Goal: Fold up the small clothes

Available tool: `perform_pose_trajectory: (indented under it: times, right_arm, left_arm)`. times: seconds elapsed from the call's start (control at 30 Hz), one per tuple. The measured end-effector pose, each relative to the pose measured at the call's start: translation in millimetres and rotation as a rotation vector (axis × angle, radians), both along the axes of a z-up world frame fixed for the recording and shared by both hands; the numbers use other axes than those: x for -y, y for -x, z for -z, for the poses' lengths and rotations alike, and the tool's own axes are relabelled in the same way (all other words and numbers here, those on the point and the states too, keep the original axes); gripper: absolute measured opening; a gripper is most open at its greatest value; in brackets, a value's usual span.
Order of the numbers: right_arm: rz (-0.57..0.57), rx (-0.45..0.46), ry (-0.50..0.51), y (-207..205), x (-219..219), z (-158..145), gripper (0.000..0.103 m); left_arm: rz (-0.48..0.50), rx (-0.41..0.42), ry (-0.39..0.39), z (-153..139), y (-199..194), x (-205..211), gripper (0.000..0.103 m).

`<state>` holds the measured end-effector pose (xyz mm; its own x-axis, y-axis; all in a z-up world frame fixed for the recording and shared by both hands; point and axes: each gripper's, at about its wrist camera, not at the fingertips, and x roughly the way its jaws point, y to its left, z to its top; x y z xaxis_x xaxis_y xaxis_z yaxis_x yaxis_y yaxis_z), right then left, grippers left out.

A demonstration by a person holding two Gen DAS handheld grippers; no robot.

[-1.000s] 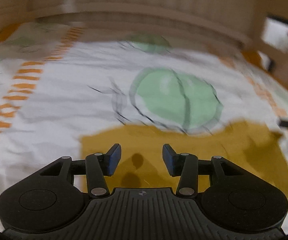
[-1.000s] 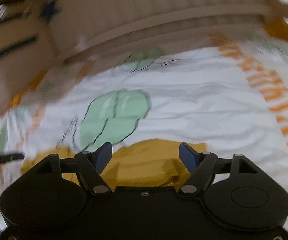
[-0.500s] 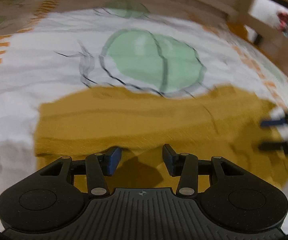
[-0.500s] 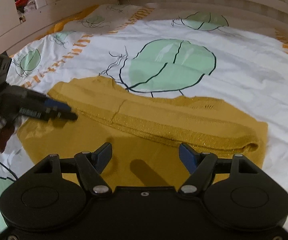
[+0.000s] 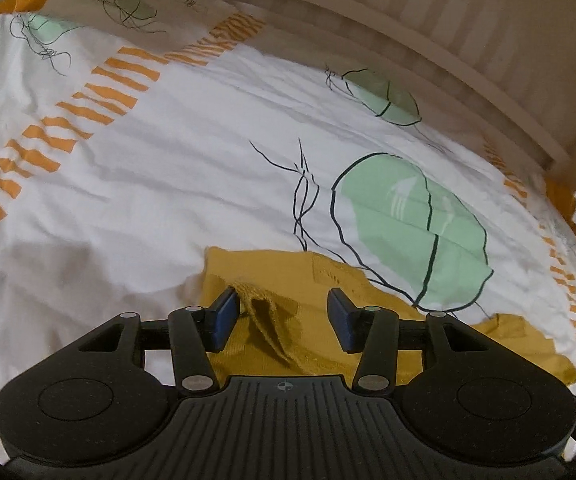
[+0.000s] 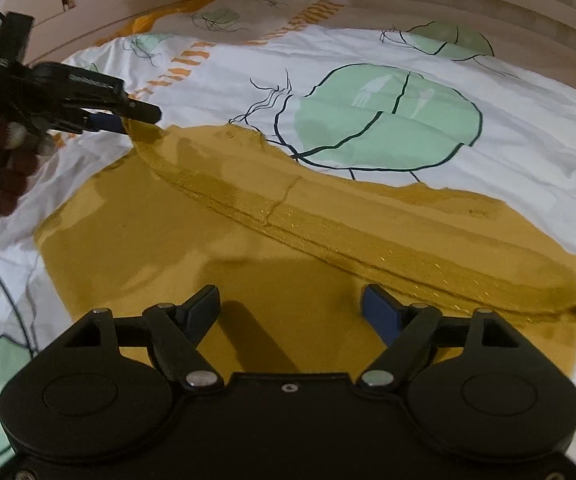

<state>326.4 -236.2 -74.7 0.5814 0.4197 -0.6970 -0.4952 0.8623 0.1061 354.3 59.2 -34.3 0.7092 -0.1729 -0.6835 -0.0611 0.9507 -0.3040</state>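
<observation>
Mustard knit garment (image 6: 247, 264) lies flat on the bed sheet (image 5: 167, 184), its far edge folded into a band running from 10 to 4 o'clock. Left gripper (image 5: 283, 312): jaws spread wide, a raised corner of the garment resting against its left finger (image 5: 223, 316), not clamped. Right gripper (image 6: 292, 312): wide open, empty, over the garment's near half.

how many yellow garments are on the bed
1: a mustard-yellow knit garment spread on the leaf-print bedsheet, its corner between the left tongs. More could lie out of view.
</observation>
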Motion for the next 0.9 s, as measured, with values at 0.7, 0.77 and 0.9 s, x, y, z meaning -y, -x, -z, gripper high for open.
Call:
perform_pose_trajectory:
  times: [0.7, 0.77, 0.9]
  right_arm:
    - [0.231, 0.072, 0.000, -39.9, -23.1, -29.4, 0.080]
    - [0.166, 0.067, 0.017, -24.2, -36.7, -26.1, 0.080]
    - [0.072, 0.061, 0.050, -15.6, -71.4, -17.3, 0.080]
  left_arm:
    - [-0.039, -0.016, 0.093, -14.3, 4.7, -17.6, 0.047]
    - [-0.039, -0.008, 0.091, -16.9, 4.9, -17.8, 0.047]
    - [-0.051, -0.008, 0.095, -18.3, 5.2, -20.8, 0.047]
